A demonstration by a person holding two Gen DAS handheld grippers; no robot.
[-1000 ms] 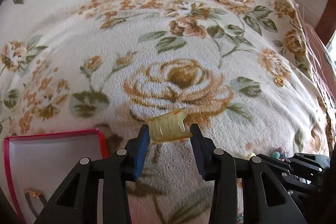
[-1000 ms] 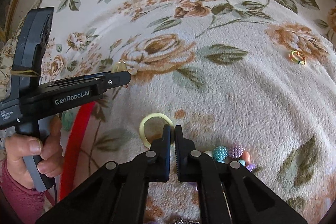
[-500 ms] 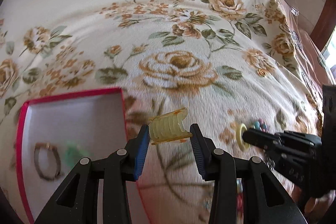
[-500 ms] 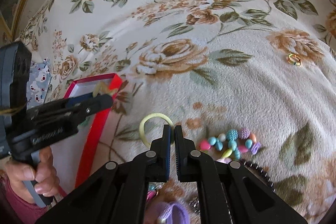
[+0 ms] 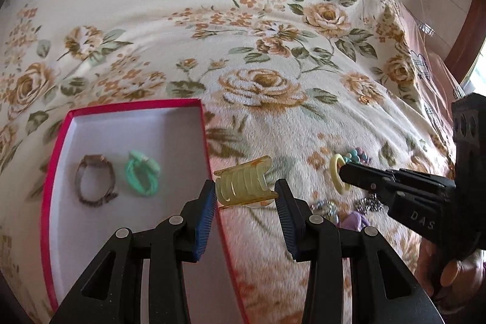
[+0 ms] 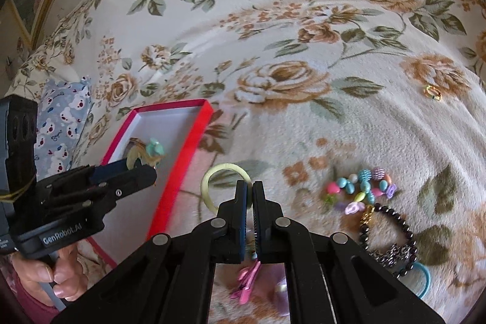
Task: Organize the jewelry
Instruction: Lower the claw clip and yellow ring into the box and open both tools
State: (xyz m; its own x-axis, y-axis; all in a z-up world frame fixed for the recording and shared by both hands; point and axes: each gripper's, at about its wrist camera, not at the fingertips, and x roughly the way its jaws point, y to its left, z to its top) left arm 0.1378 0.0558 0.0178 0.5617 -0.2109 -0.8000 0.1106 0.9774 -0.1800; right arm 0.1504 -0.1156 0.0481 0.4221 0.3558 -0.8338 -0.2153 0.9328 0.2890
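My left gripper point(image 5: 246, 193) is shut on a translucent yellow hair claw clip point(image 5: 243, 185), held above the right wall of the red box point(image 5: 206, 138). The box's white floor holds a metal bracelet point(image 5: 95, 182) and a teal hair tie point(image 5: 142, 175). My right gripper point(image 6: 249, 196) is shut on a pale yellow ring-shaped hair tie point(image 6: 212, 176), lifted above the bedspread right of the box point(image 6: 194, 135); it also shows in the left wrist view point(image 5: 338, 175).
On the floral bedspread lie a pastel bead bracelet point(image 6: 361, 192), a dark bead bracelet point(image 6: 391, 236), a blue hair tie point(image 6: 425, 281), a pink clip point(image 6: 246, 284), a purple piece point(image 6: 282, 296) and a small ring point(image 6: 432, 91). A blue patterned pillow point(image 6: 65, 117) lies at left.
Both grippers have lifted and drawn back toward the box, each keeping its hold. The left gripper with the claw clip has moved from over the bedspread to the box's right wall.
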